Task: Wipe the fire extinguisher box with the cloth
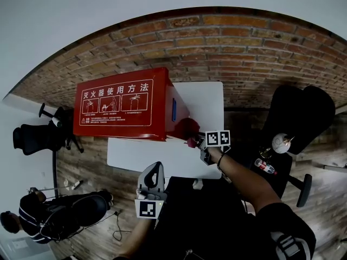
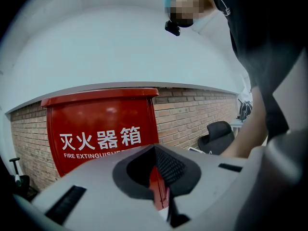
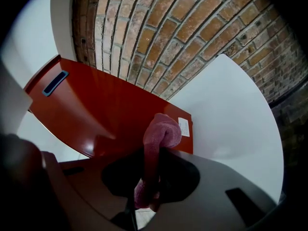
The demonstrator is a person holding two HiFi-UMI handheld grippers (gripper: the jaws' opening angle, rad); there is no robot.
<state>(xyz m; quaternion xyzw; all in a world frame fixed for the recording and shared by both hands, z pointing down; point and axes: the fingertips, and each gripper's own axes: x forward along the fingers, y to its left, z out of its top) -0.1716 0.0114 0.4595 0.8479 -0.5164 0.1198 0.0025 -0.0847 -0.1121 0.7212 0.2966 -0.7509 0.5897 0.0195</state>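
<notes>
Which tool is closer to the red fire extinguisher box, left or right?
Right. The right tool holds the cloth at the side face of the fire extinguisher box, near a corner. The left tool sits back from the box's front, clearly apart from it.

The head view looks steeply down from above onto the fire extinguisher box (image 1: 122, 104) at the left of the white table (image 1: 203, 99), with the brick wall (image 1: 227, 47) at the far side. The left gripper view sits low on the near side, tilted up at the box's lettered near face. The right gripper view is very near the box's right side, looking past the cloth (image 3: 161, 131) toward the wall. All three share the box and the wall
</notes>
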